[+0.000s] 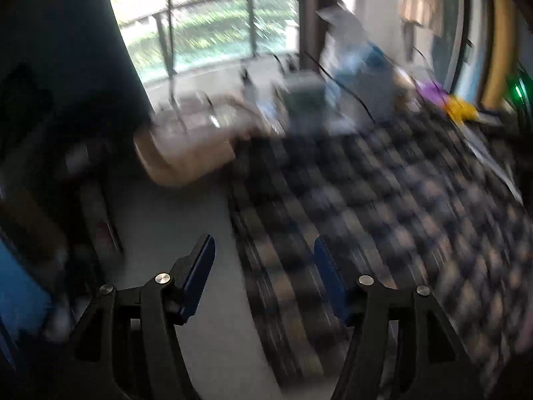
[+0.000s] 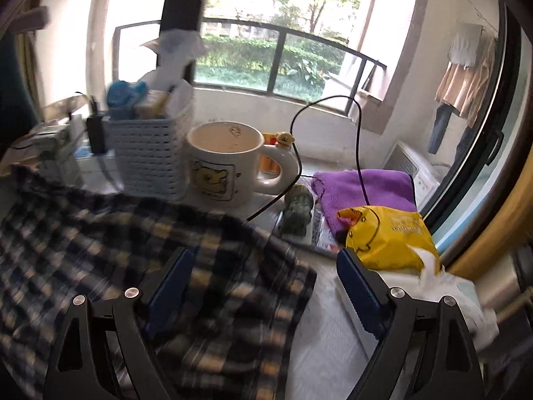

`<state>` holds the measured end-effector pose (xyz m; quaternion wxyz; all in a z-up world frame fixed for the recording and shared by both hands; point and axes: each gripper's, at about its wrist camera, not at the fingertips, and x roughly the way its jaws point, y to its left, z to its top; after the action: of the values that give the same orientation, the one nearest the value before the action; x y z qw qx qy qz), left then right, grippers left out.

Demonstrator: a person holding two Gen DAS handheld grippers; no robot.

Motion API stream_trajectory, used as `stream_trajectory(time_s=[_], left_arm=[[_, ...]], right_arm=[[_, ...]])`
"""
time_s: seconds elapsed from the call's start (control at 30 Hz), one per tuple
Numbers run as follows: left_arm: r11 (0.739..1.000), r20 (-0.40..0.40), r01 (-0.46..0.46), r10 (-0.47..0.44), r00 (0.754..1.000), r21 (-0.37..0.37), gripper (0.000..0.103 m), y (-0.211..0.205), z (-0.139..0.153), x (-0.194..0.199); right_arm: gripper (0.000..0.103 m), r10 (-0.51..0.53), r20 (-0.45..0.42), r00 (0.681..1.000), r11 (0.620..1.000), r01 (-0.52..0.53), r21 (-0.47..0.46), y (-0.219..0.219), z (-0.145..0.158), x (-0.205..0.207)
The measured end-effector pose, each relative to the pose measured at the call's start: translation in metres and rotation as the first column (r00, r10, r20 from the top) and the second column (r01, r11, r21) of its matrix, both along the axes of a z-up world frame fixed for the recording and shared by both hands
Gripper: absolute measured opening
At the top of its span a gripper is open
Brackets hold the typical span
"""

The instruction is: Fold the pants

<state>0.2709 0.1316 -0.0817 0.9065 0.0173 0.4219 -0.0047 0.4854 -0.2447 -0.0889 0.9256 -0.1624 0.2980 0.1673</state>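
Pants: plaid, dk blue/tan, spread flat across table w/ some wrinkles, filling lower left of right wrist view and right half of left wrist view. Left view badly motion-blurred, detail poor.

Left gripper: fingers wide apart, nothing between them; sits over pants' left edge, one finger over bare table, other over cloth.

Right gripper: also fully spread, empty. Left finger above plaid, right finger near yellow packet. Pants' near corner lies between the fingers.

Clutter close behind cloth: mug, white basket, purple towel, black cable trailing down to fabric edge.

Judgement: step in hand looks like approach for first grab, fold not yet started. To do well: each gripper takes an edge/corner squarely, pinching both layers, not just top one. Lift low & carry evenly so cloth doesn't drag mug or snag cable. Right side should keep off packet when closing. Whether pants lie leg-on-leg: can't tell.
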Motion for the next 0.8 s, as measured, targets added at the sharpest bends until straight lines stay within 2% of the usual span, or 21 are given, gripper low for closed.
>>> stream_trajectory(time_s=[0.17,0.2,0.3,0.33,0.5,0.6,0.63,0.67,0.73,0.8], left_arm=[[0.989,-0.119,0.058,-0.074,0.990,-0.136,0.062,-0.018,-0.031,-0.057],[0.988,-0.136,0.061,-0.081,0.987,-0.144,0.062,-0.022,-0.037,-0.064],[0.984,-0.177,0.079,-0.108,0.978,-0.162,0.062,-0.032,-0.050,-0.085],[0.984,-0.168,0.082,-0.109,0.980,-0.161,0.064,-0.034,-0.051,-0.090],[0.980,-0.182,0.094,-0.125,0.975,-0.173,0.065,-0.036,-0.051,-0.099],[0.985,-0.147,0.120,-0.137,0.980,-0.122,0.064,-0.042,-0.053,-0.108],[0.987,-0.134,0.117,-0.131,0.982,-0.106,0.059,-0.043,-0.054,-0.110],[0.988,-0.117,0.116,-0.128,0.985,-0.101,0.035,-0.047,-0.054,-0.112],[0.985,-0.107,0.132,-0.143,0.984,-0.108,0.009,-0.051,-0.054,-0.113],[0.986,-0.090,0.138,-0.146,0.985,-0.094,0.004,-0.056,-0.054,-0.114]], right_arm=[[0.090,0.058,-0.016,0.998,0.998,-0.058,0.024,-0.003,0.002,-0.050],[0.090,0.071,-0.021,0.997,0.997,-0.070,0.034,-0.004,0.002,-0.059],[0.090,0.119,-0.033,0.992,0.992,-0.118,0.039,0.004,-0.001,-0.091],[0.090,0.127,-0.034,0.991,0.991,-0.126,0.034,0.006,-0.003,-0.098],[0.090,0.127,-0.054,0.990,0.992,-0.126,0.022,0.012,-0.013,-0.117],[0.090,0.089,-0.055,0.995,0.996,-0.087,0.027,0.002,-0.015,-0.123],[0.090,0.075,-0.052,0.996,0.997,-0.074,0.029,-0.003,-0.015,-0.124],[0.090,0.055,-0.050,0.997,0.998,-0.053,0.032,-0.009,-0.015,-0.125],[0.090,0.010,-0.056,0.998,0.999,-0.008,0.038,-0.025,-0.016,-0.126],[0.090,-0.033,-0.066,0.997,0.998,0.036,0.047,-0.042,-0.017,-0.127]])
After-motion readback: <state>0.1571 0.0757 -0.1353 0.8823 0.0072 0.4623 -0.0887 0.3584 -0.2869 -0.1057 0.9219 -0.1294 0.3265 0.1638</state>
